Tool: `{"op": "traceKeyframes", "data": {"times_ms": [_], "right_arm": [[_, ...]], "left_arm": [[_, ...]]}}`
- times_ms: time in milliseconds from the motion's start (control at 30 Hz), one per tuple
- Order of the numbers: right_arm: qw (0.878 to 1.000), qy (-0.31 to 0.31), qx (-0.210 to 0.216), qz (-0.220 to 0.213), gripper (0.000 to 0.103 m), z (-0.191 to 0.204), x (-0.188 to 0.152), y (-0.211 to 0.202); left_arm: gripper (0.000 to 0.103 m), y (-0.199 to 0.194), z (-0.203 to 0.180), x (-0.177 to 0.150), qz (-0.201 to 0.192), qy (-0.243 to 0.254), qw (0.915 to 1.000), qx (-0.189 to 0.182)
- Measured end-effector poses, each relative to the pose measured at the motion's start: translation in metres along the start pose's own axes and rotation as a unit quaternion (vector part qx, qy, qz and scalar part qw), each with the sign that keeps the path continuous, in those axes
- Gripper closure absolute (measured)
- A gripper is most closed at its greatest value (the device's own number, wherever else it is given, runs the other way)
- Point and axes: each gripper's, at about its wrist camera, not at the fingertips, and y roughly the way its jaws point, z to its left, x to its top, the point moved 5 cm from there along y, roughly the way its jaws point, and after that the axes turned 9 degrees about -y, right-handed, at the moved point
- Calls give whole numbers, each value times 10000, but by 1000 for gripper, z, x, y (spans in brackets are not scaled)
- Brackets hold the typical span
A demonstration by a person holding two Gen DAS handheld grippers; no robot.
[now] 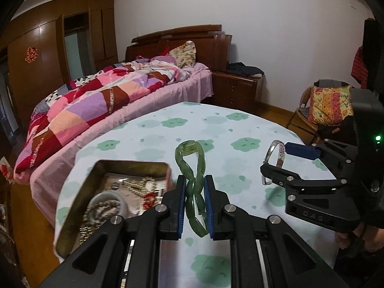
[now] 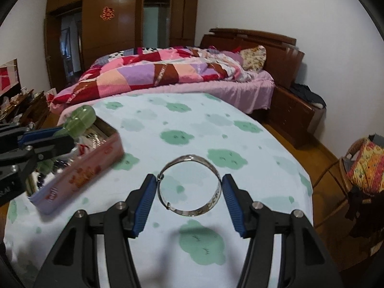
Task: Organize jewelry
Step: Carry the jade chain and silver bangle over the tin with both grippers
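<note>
My left gripper (image 1: 195, 189) is shut on a green jade bracelet (image 1: 192, 160), held above the table beside the tin. The bracelet also shows in the right wrist view (image 2: 79, 120), over the tin's near edge. My right gripper (image 2: 189, 187) is shut on a silver bangle (image 2: 192, 159), its pads pressing both sides of the ring, held above the tablecloth. The bangle also shows in the left wrist view (image 1: 276, 153), with the right gripper (image 1: 278, 165) to the right of the left one. An open rectangular tin (image 1: 79, 206) holds beads, chains and other jewelry; it also shows in the right wrist view (image 2: 79, 175).
The round table has a pale cloth with green cloud prints (image 2: 192, 124). A bed with a patchwork quilt (image 2: 156, 72) stands behind it. A chair with a patterned cushion (image 2: 364, 165) is at the right. A wooden wardrobe (image 2: 120, 24) lines the back wall.
</note>
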Motion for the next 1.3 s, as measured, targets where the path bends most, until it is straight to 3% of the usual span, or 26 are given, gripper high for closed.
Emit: {"op": "traceKeyframes", "data": {"times_ms": [767,1300], "right_arm": [[9917,-770,874,-553,44,94,60,-17],[9830,-1187,1334,-431,44,145,68,-3]], "left_arm": [[89,-36,118,-9,-190,-774,9910,1078],[89,-28,138,-18,-72,-1012,9887,1106]]}}
